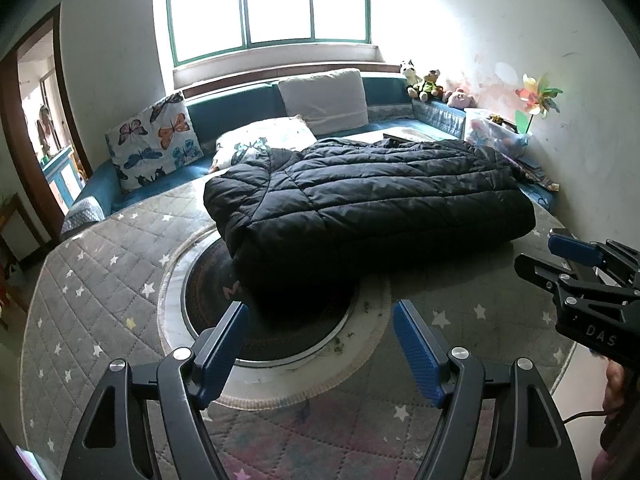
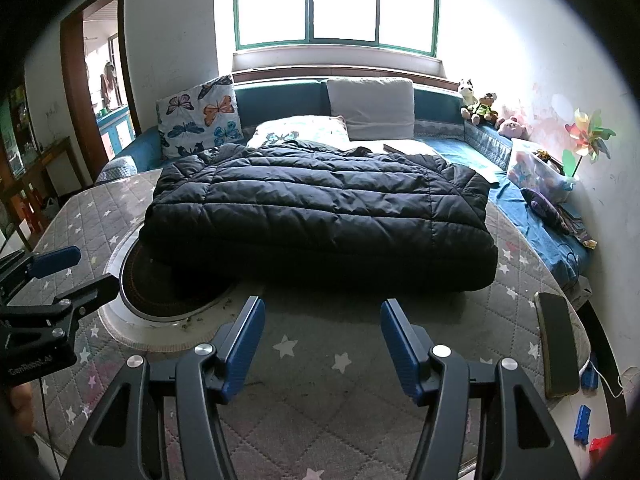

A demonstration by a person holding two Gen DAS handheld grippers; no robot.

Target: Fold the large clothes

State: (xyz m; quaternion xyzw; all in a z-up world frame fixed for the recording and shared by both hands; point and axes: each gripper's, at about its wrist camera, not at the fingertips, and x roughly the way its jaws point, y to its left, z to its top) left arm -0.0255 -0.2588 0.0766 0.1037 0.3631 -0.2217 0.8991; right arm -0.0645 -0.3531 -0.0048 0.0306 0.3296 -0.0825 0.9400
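A black quilted puffer jacket (image 1: 372, 192) lies folded into a thick rectangle on the far half of a round table (image 1: 100, 276) with a grey star-print cover. In the right wrist view the same jacket (image 2: 320, 216) fills the middle. My left gripper (image 1: 320, 316) hovers open over the near part of the table, short of the jacket, nothing between its blue fingers (image 1: 224, 344). My right gripper (image 2: 322, 312) is open too, also short of the jacket's near edge. Each gripper shows in the other's view: the right gripper (image 1: 576, 256) at the right edge, the left gripper (image 2: 52, 264) at the left edge.
A round dark hotplate (image 1: 224, 312) set in the table is partly covered by the jacket. A phone (image 2: 556, 344) lies at the table's right edge, near small blue pieces (image 2: 582, 422). Behind the table stands a blue sofa (image 2: 272, 108) with cushions (image 2: 200, 114), soft toys (image 2: 480, 108) and a pinwheel (image 2: 588, 132).
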